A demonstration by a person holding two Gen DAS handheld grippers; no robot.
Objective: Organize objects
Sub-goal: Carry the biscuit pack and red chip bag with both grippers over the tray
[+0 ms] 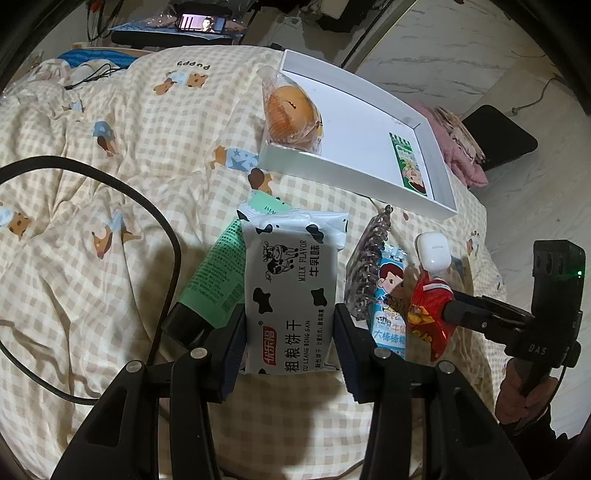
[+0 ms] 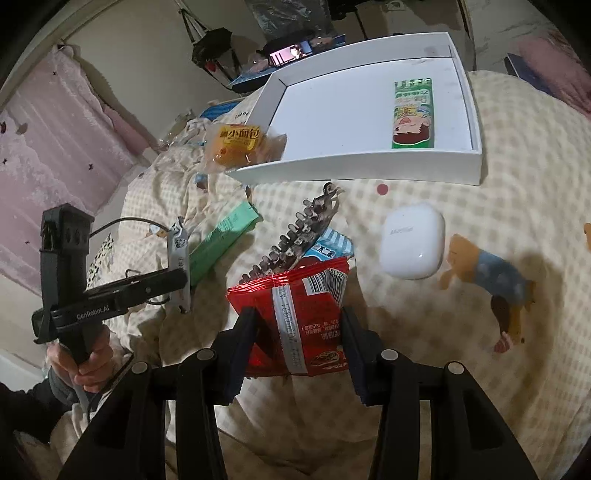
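Observation:
My left gripper (image 1: 290, 325) is shut on a white cow-print milk biscuit pack (image 1: 291, 291), held above the bed. My right gripper (image 2: 297, 328) is shut on a red snack packet (image 2: 299, 314); it also shows in the left wrist view (image 1: 430, 310). A white tray (image 1: 295, 157) lies ahead on the bed, holding a green candy pack (image 1: 410, 162) at its right end. A packaged small bread (image 1: 293, 110) leans on the tray's left rim. On the bed lie a green tube (image 1: 218, 273), a dark hair claw (image 1: 364, 266), a blue lollipop pack (image 1: 388, 306) and a white earbud case (image 2: 412, 240).
The bed has a beige checked puppy-print cover (image 1: 129, 166) full of folds. A black cable (image 1: 92, 177) loops over it at the left. A pink fabric (image 1: 461, 147) lies beyond the tray on the right. A phone with a lit screen (image 1: 201, 23) stands at the back.

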